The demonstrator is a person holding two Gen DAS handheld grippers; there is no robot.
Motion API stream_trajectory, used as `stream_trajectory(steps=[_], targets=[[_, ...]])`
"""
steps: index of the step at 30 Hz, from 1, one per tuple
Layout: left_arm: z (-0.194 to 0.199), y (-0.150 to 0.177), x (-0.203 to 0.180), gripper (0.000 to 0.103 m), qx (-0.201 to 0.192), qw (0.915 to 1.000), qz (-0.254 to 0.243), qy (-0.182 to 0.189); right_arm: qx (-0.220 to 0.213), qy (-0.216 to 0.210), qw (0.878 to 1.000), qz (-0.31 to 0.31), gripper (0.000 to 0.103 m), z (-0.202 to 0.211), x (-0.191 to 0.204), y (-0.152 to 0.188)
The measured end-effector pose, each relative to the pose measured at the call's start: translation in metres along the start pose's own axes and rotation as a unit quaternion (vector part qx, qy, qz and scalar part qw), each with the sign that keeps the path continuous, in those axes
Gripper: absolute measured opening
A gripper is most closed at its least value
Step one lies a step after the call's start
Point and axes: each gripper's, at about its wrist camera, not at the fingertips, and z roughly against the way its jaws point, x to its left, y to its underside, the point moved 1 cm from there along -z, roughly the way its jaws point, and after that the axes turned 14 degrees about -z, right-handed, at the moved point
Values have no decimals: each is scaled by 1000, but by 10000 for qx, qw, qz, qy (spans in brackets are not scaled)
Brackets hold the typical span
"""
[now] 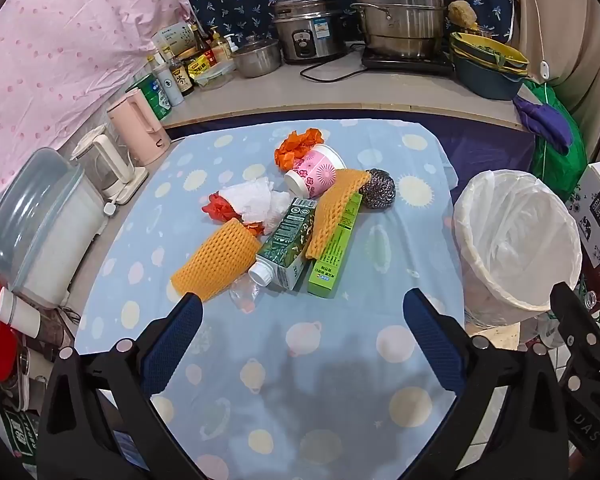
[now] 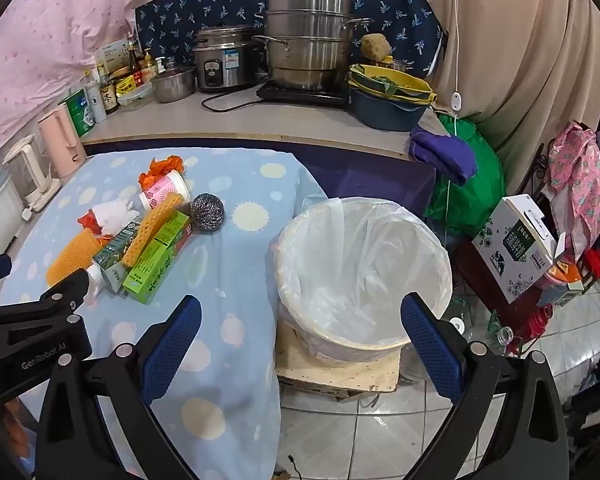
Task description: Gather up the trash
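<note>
A pile of trash lies on the blue patterned tablecloth (image 1: 300, 360): a green carton (image 1: 290, 246), a green box (image 1: 336, 250), two orange foam nets (image 1: 216, 264), white tissue (image 1: 254, 200), a pink paper cup (image 1: 314, 174), orange wrappers (image 1: 298, 146) and a steel scourer (image 1: 376, 189). My left gripper (image 1: 302, 312) is open and empty just in front of the pile. A bin lined with a white bag (image 2: 362, 268) stands right of the table. My right gripper (image 2: 300, 316) is open and empty, over the bin's near rim. The pile also shows in the right wrist view (image 2: 148, 244).
Kettles (image 1: 138, 128) and a plastic container (image 1: 44, 232) stand along the table's left edge. A counter behind holds pots (image 1: 400, 12), a rice cooker (image 1: 308, 32), bottles and stacked bowls (image 1: 488, 68). A printed box (image 2: 516, 244) and bottles sit on the tiled floor at right.
</note>
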Motion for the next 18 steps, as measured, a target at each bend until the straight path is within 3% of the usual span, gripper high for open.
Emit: stream_trajectory(steps=[18], targets=[[-1, 2, 0, 96, 9, 10000, 44, 15, -11, -108, 9999, 73, 96, 3, 7, 1]])
